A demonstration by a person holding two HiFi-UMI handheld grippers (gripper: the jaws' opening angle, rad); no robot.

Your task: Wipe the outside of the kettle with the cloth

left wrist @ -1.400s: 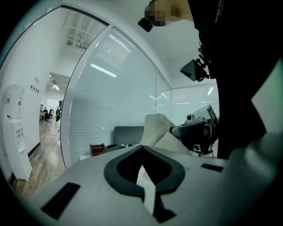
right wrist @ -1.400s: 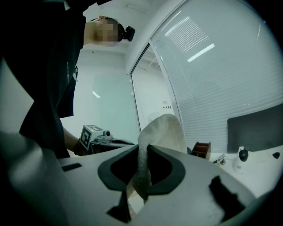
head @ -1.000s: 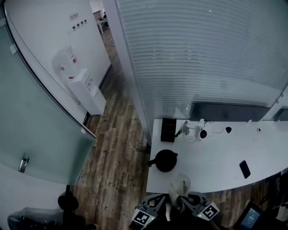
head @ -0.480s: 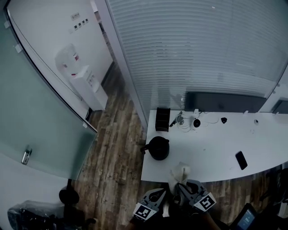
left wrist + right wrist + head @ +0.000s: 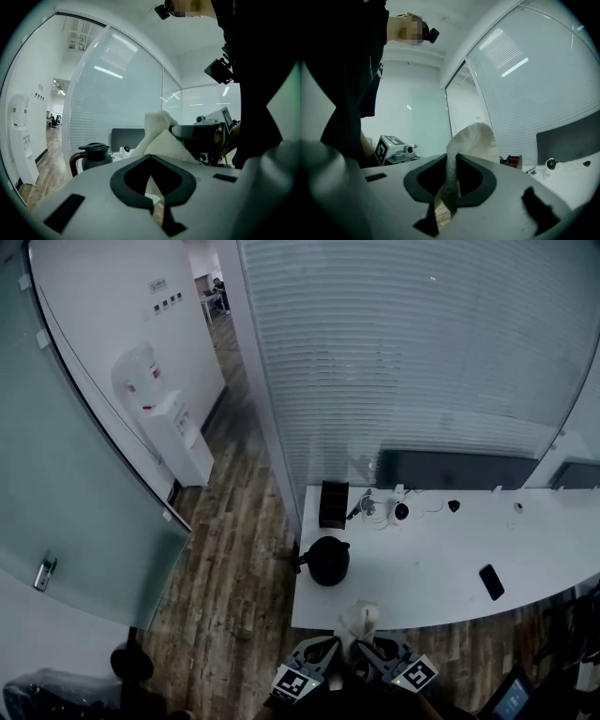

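A dark kettle with its handle to the left stands near the left end of the white table; in the left gripper view the kettle is ahead on the left. A pale cloth bunches up at the table's front edge, short of the kettle. My right gripper is shut on the cloth, with a strand pinched between its jaws. Beside it my left gripper is shut, its jaws empty, and the cloth hangs just beyond them.
At the back of the table are a black box, a small white camera with cables, and a dark panel. A phone lies at the right. A water dispenser stands on the wood floor by the glass partition.
The head view has shifted, so the table sits higher and further left. Both grippers have drifted a little with the cloth at the table's front edge. Neither grip has changed.
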